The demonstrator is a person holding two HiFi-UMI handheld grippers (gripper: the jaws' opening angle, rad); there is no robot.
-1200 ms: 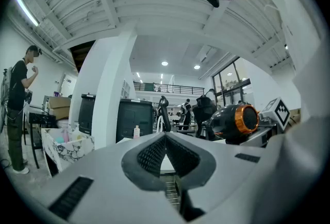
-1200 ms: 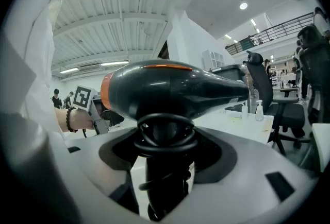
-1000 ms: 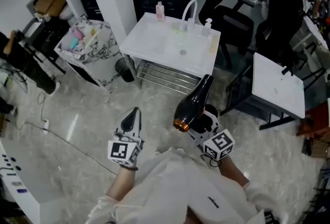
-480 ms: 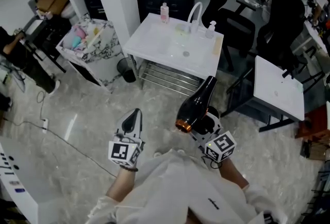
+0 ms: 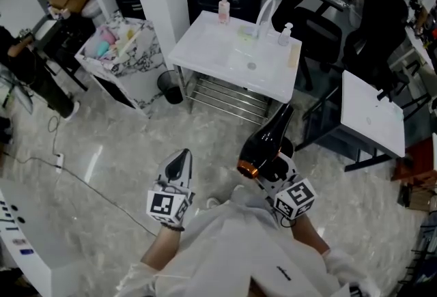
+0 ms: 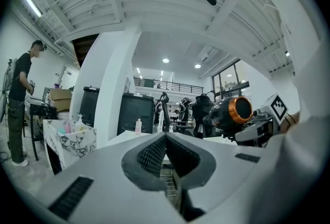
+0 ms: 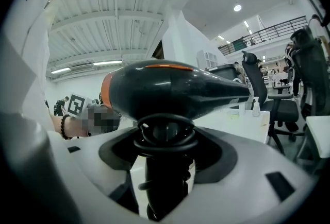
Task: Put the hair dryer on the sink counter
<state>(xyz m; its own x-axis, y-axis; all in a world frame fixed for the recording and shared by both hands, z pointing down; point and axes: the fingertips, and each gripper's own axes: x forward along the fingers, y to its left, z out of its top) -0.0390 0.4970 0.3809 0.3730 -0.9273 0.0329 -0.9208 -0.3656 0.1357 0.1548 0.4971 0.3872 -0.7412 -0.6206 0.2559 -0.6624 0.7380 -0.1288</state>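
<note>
A black hair dryer [image 5: 265, 142] with an orange rear ring is held by its handle in my right gripper [image 5: 276, 164], its nozzle pointing toward the white sink counter [image 5: 205, 39] ahead. In the right gripper view the hair dryer [image 7: 175, 91] fills the middle, its handle clamped between the jaws of the right gripper [image 7: 166, 158]. My left gripper [image 5: 179, 164] hangs at the lower left with its jaws together and nothing in them. In the left gripper view the left gripper [image 6: 166, 153] shows closed pads, and the hair dryer [image 6: 230, 114] floats at the right.
On the sink counter stand a curved faucet [image 5: 265, 14], a pink bottle [image 5: 223, 10] and a soap dispenser [image 5: 287, 32]. A marble-patterned box [image 5: 119, 57] with toiletries is at the left, a small black bin [image 5: 168, 87] beside the counter, a white table [image 5: 372, 118] and black chairs at the right.
The whole view has shifted: the sink counter sits slightly further right and the grippers slightly lower in frame. The hair dryer stays held the same way.
</note>
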